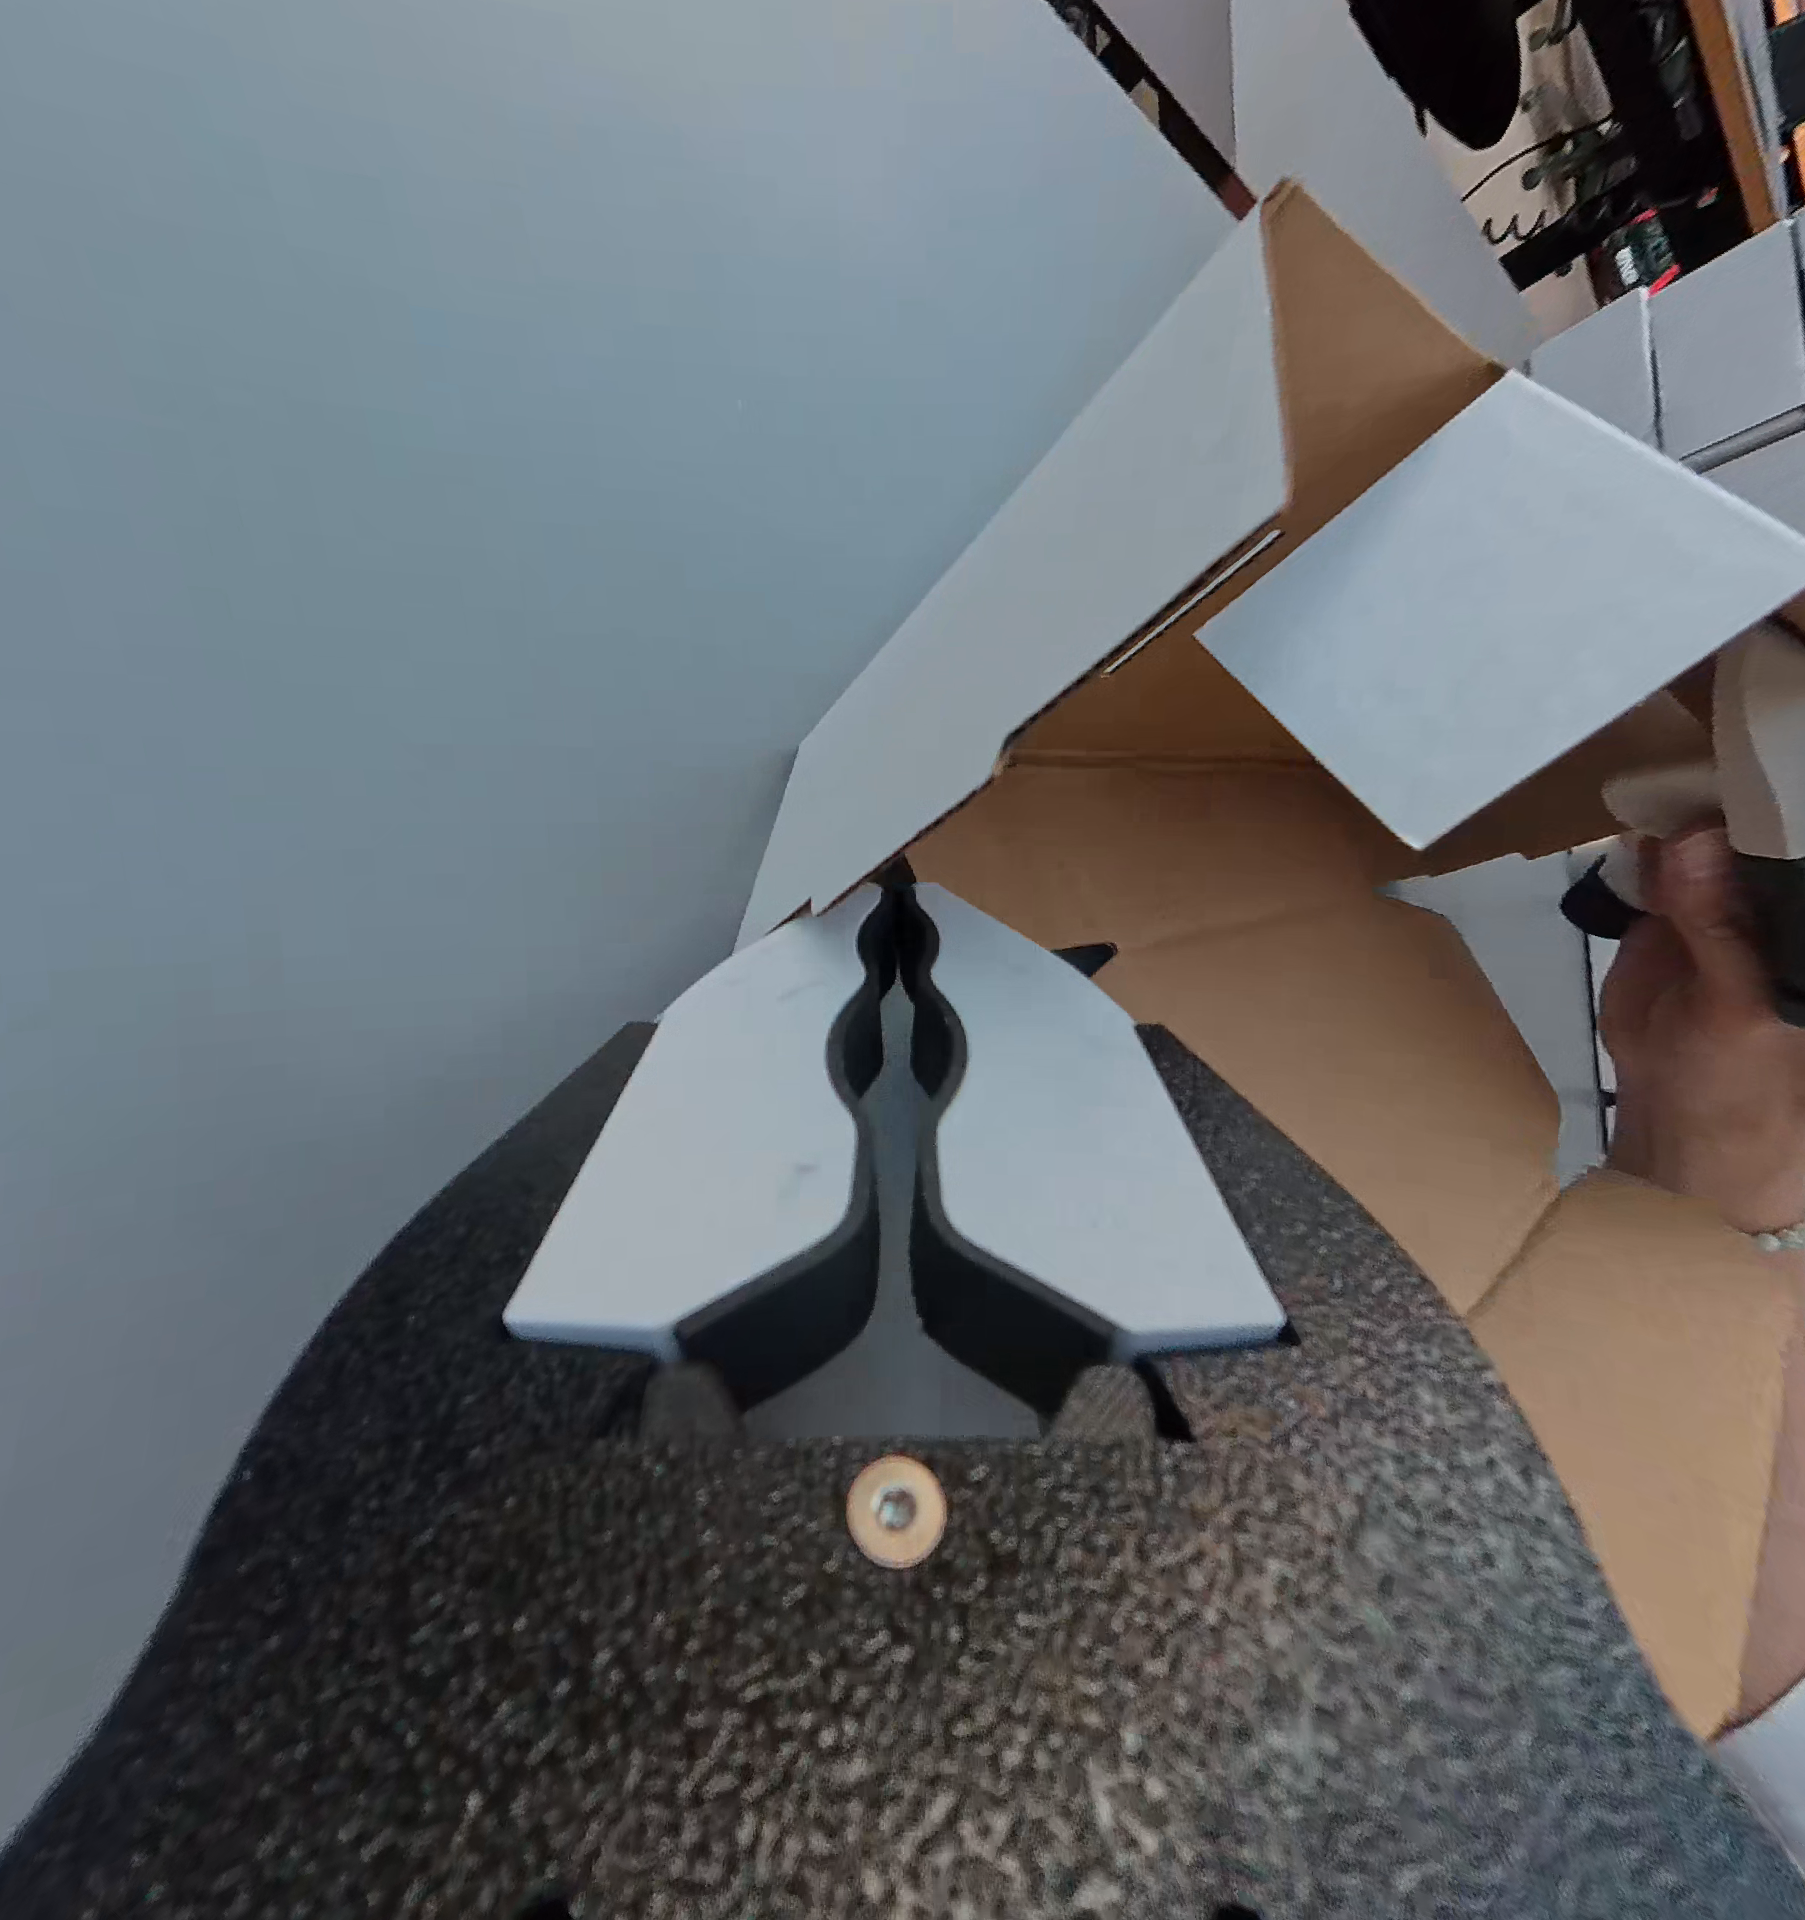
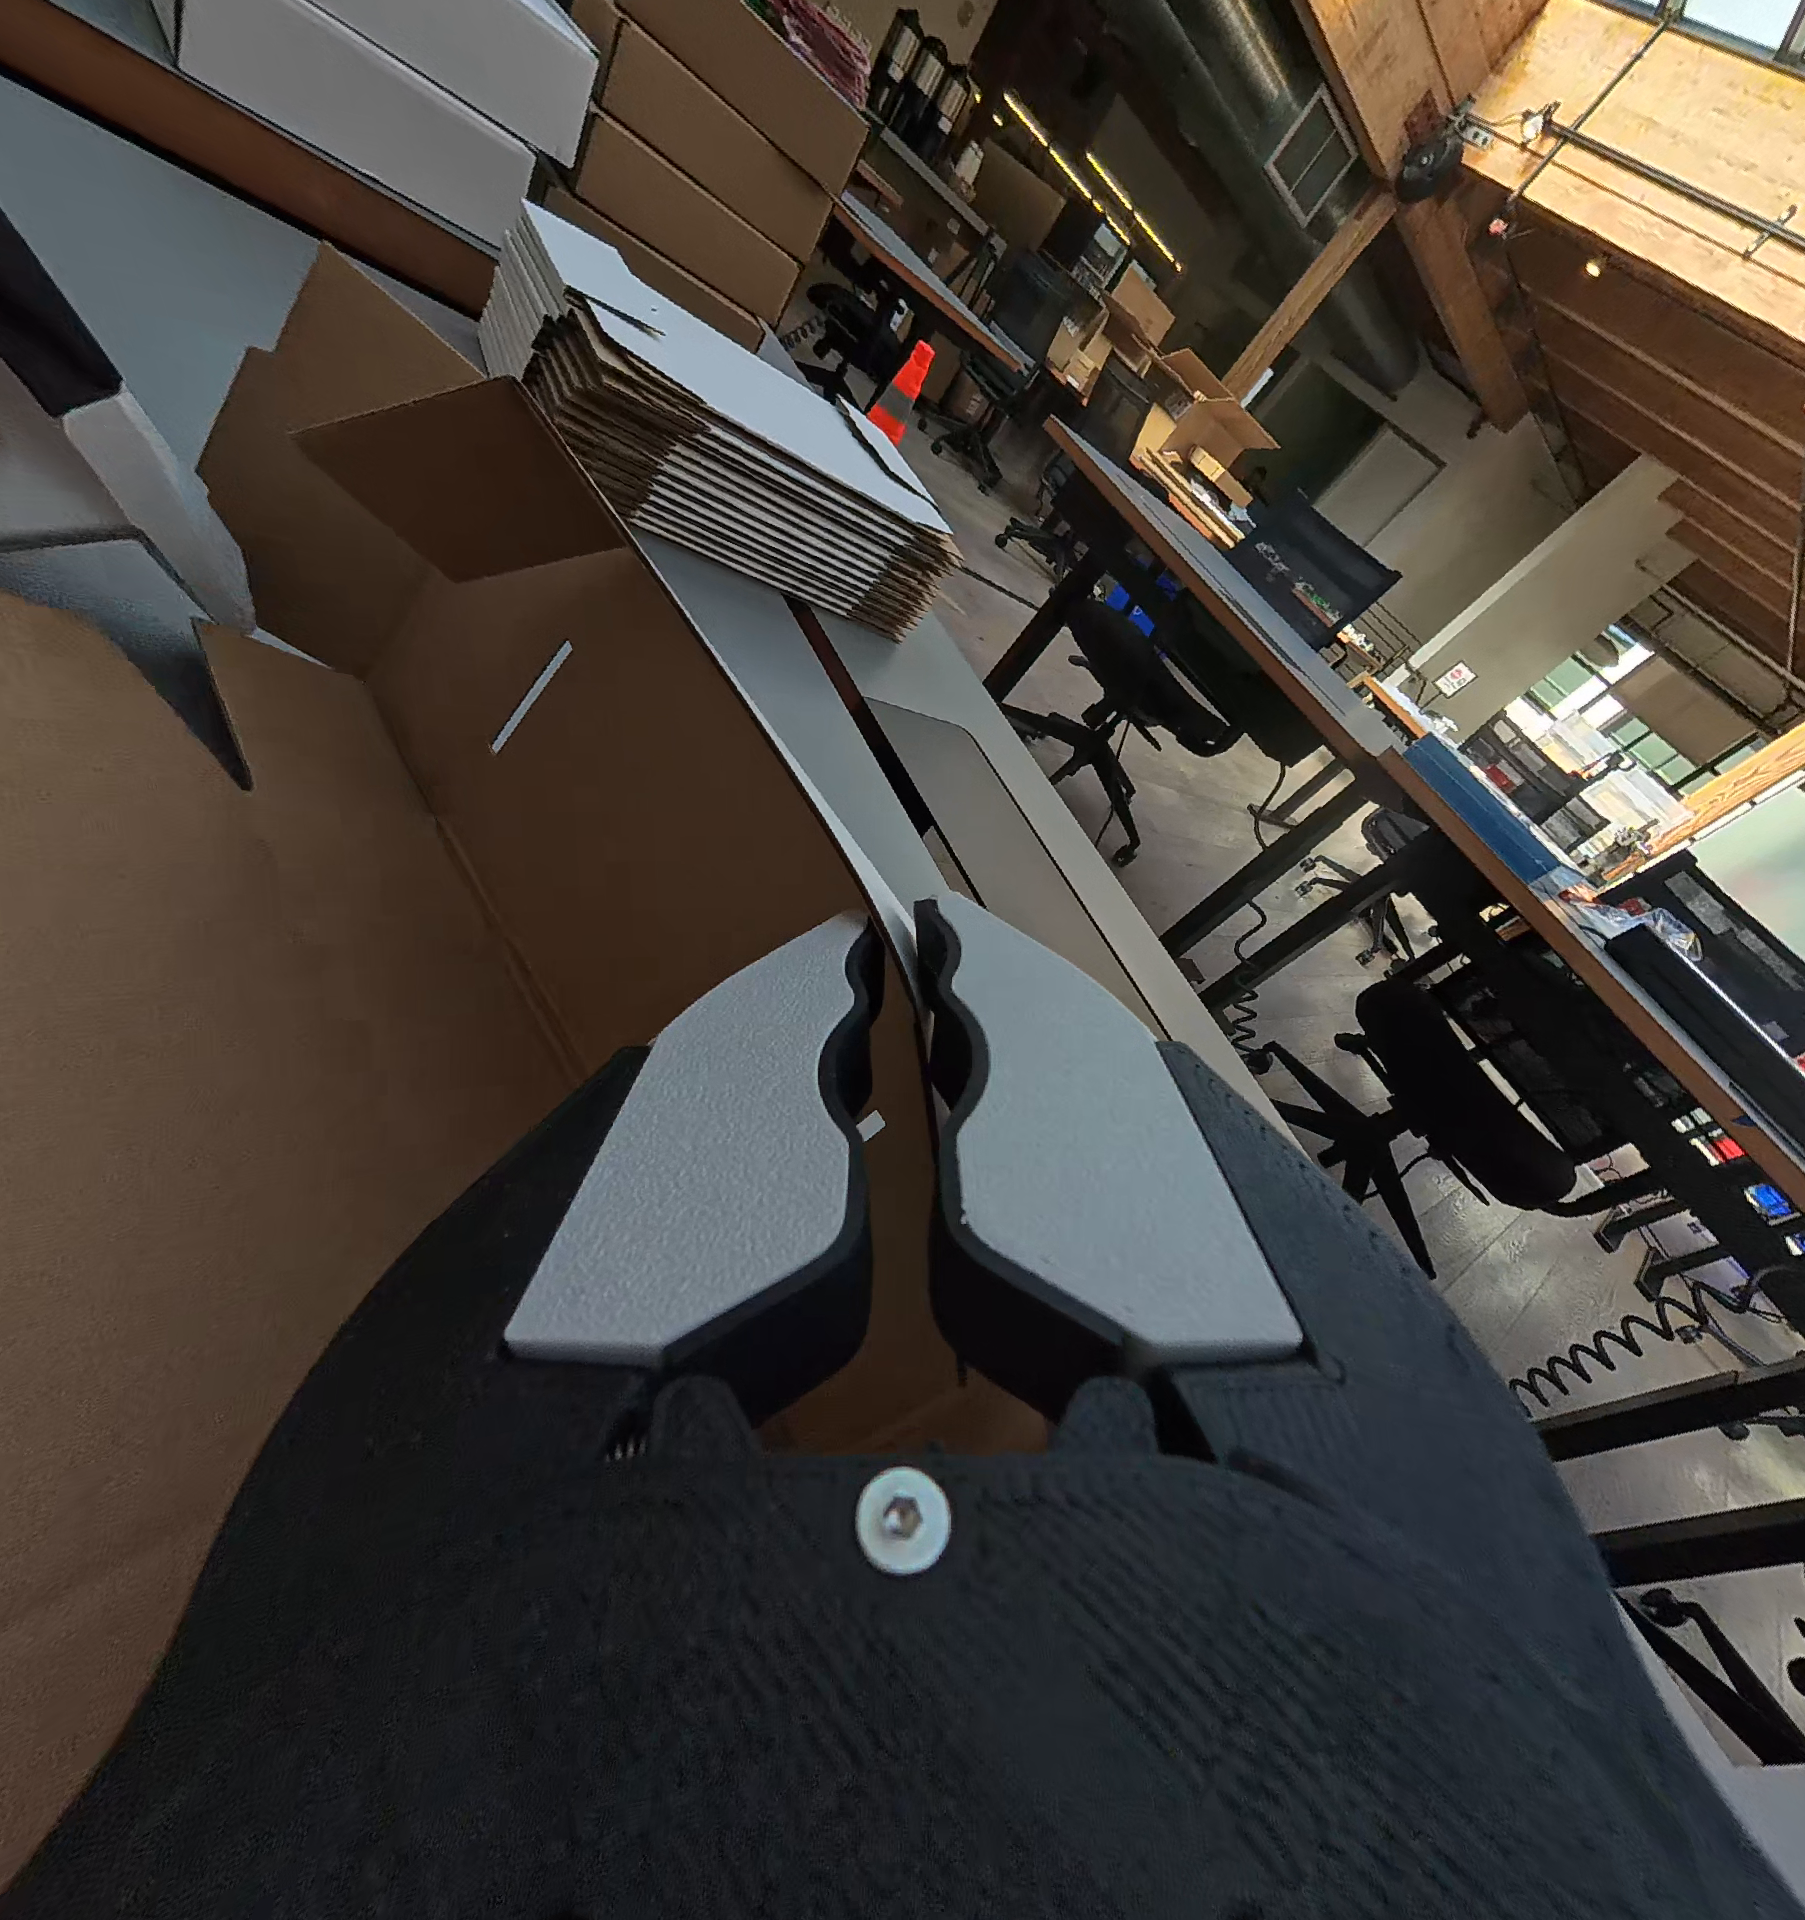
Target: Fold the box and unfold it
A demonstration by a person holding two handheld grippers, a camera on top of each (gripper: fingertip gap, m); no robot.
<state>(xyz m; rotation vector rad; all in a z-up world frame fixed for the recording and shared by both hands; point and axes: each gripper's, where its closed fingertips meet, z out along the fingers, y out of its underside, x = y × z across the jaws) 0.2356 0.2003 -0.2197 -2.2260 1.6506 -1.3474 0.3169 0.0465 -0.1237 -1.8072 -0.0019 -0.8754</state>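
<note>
Black, rough-grained plastic forms the body of the left gripper (image 1: 896, 914), with one brass-coloured bolt set in it; its two pale grey fingers carry wavy black inner pads and are pinched nearly together on the lower edge of a white panel of the box (image 1: 1241, 935). One box is in play: corrugated card, matt white outside, plain brown inside, partly folded, with one narrow slot cut through a wall. It is held up between the two grippers, tilted, above a smooth pale grey table (image 1: 306, 623).

Right gripper (image 2: 903, 935) has the same build, with a silver bolt; its fingers stand narrow, clamping the thin edge of the box's long side wall, which curves away from the tips. In the left wrist view a person's hand (image 1: 1698, 1039) holds that gripper at the far side of the box.

On the table sits one stack of flat box blanks (image 2: 773, 478), white faces up, fluted brown edges showing. Behind it are brown cartons. Beyond is a workshop with timber beams and ceiling, long benches, several black office chairs and one orange traffic cone (image 2: 906, 390).
</note>
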